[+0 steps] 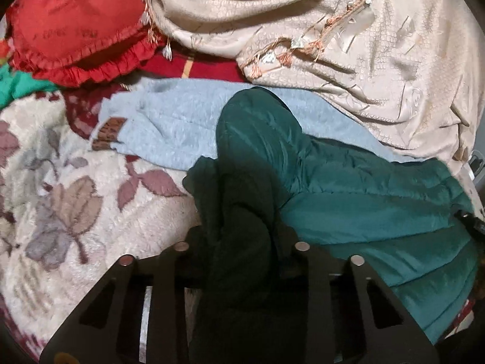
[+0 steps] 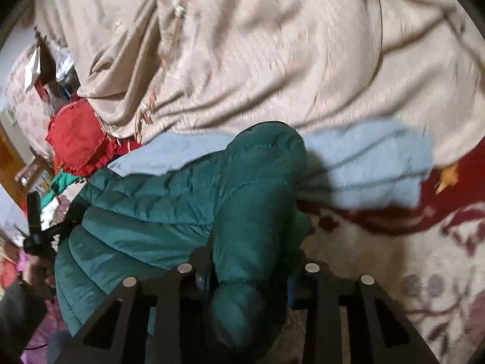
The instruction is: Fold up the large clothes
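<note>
A dark green quilted puffer jacket lies on a floral fleece blanket. My left gripper is shut on a bunched part of the jacket, which fills the gap between its fingers. In the right wrist view the same jacket lies left of centre, and my right gripper is shut on a sleeve end of it. The left gripper shows at the far left edge of that view, beside the jacket.
A light blue fleece garment lies behind the jacket. A beige fringed cloth is heaped at the back. A red frilled cushion sits at the back left. The blanket has a dark red border.
</note>
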